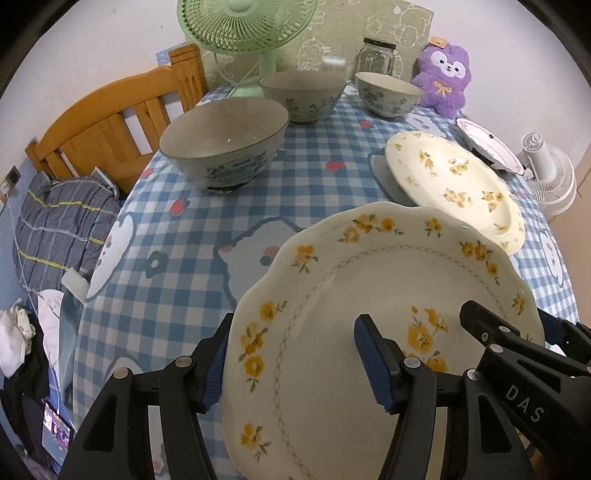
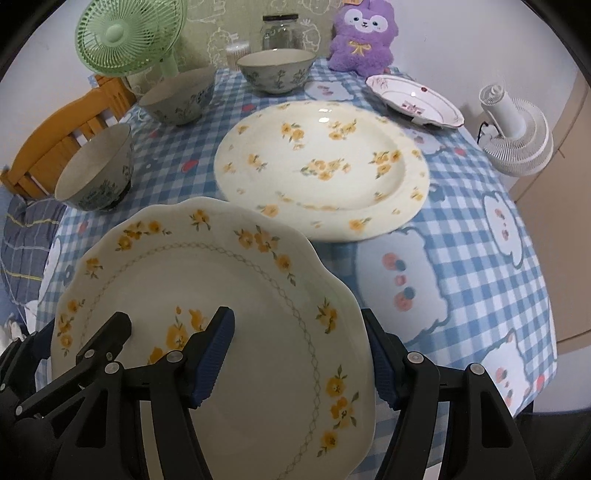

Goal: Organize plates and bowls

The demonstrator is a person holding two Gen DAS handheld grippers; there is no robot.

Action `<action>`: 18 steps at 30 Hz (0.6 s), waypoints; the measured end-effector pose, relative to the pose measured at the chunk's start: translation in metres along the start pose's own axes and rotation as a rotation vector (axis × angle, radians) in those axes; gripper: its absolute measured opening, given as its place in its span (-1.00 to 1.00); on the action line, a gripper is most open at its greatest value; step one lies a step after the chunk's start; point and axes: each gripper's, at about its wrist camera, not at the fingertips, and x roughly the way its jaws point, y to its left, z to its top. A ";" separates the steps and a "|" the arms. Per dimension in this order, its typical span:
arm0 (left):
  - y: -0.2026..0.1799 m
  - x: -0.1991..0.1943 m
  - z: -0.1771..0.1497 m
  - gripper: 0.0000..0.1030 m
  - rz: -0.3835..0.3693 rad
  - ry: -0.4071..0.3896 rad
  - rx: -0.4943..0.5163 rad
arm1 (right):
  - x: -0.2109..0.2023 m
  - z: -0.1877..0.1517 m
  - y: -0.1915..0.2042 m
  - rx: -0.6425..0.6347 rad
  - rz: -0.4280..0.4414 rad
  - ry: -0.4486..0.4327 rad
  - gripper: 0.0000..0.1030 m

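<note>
A scalloped white plate with yellow flowers (image 1: pixel 351 295) (image 2: pixel 184 277) hangs tilted just above the checked tablecloth, held from both sides. My left gripper (image 1: pixel 293 321) clamps its left rim, one pad under the edge and one on the plate's face. My right gripper (image 2: pixel 297 314) clamps the right rim the same way. Each wrist view shows the other gripper (image 1: pixel 513 321) (image 2: pixel 81 328) on the opposite rim. Beyond lies a round yellow-flowered plate (image 2: pixel 321 166) (image 1: pixel 454 177). Three blue-patterned bowls (image 1: pixel 225 147) (image 1: pixel 301 94) (image 1: pixel 388 92) stand farther back and to the left.
A small pink-patterned dish (image 2: pixel 413 99) sits at the back right. A green fan (image 2: pixel 125 37), a glass jar (image 2: pixel 280 31) and a purple plush (image 2: pixel 362 37) line the far edge. A white fan (image 2: pixel 517 133) stands off the right side, a wooden chair back (image 1: pixel 110 125) to the left.
</note>
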 end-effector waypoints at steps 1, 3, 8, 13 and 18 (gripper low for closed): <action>-0.003 -0.002 0.001 0.23 0.003 -0.007 -0.001 | -0.001 0.001 -0.003 -0.002 0.000 -0.002 0.38; -0.012 -0.006 0.003 0.23 0.010 -0.021 -0.001 | -0.004 0.004 -0.011 -0.004 0.002 -0.008 0.38; -0.033 -0.010 0.007 0.23 0.012 -0.034 -0.003 | -0.012 0.011 -0.031 -0.005 0.000 -0.023 0.38; -0.055 -0.016 0.011 0.23 0.007 -0.057 0.002 | -0.018 0.017 -0.055 0.000 -0.007 -0.036 0.38; -0.077 -0.016 0.014 0.23 0.002 -0.064 0.016 | -0.019 0.020 -0.077 0.013 -0.019 -0.040 0.38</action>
